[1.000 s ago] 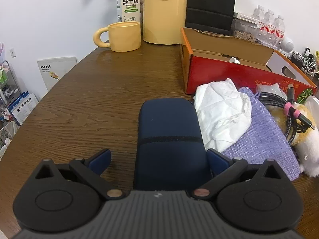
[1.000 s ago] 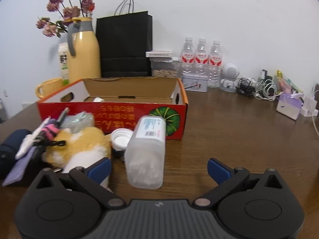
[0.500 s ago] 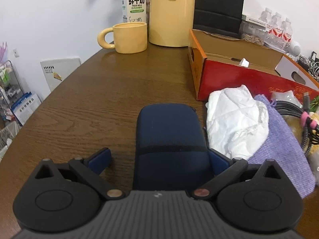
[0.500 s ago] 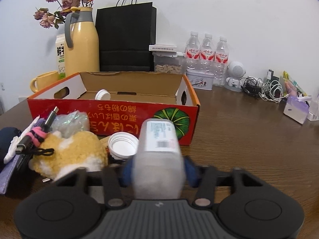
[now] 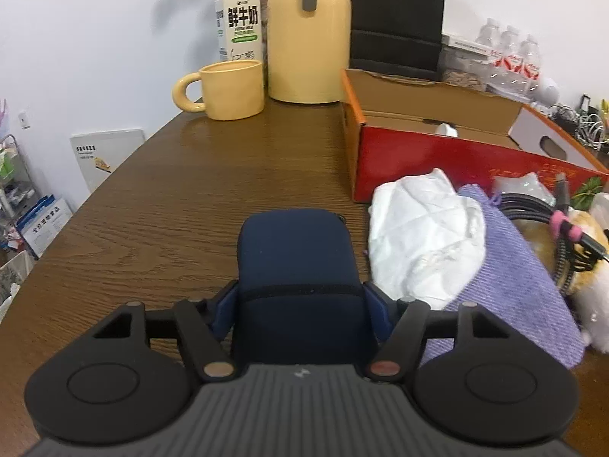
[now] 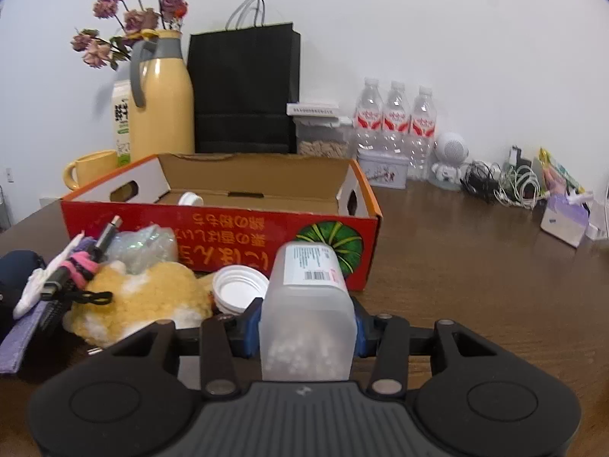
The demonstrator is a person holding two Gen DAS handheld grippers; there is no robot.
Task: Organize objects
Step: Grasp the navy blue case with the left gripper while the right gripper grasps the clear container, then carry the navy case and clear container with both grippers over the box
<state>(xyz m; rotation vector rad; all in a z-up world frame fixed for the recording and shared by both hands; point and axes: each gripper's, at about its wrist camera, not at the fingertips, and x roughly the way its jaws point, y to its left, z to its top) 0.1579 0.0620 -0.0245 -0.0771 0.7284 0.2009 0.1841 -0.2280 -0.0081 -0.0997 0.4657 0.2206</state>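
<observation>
My left gripper (image 5: 298, 310) is shut on a dark blue soft case (image 5: 297, 259) that lies on the wooden table. My right gripper (image 6: 304, 329) is shut on a clear plastic container (image 6: 308, 304) with a barcode label and white contents. A red cardboard box (image 6: 213, 228) stands open behind it; it also shows in the left wrist view (image 5: 437, 152) with a small white object inside. Beside the case lie a white crumpled cloth (image 5: 422, 236), a purple pouch (image 5: 517, 282), a cable with a pink tie (image 6: 72, 270) and a yellow plush toy (image 6: 152, 297).
A white lid (image 6: 239, 289) lies by the box. A yellow mug (image 5: 228, 89), yellow jug (image 5: 308, 34) and milk carton (image 5: 238, 19) stand at the back left. A black paper bag (image 6: 243, 87), water bottles (image 6: 396, 122) and tangled cables (image 6: 506, 182) line the wall.
My left gripper has closed on the blue case. My right gripper has closed on the clear container and lifted it slightly toward the box.
</observation>
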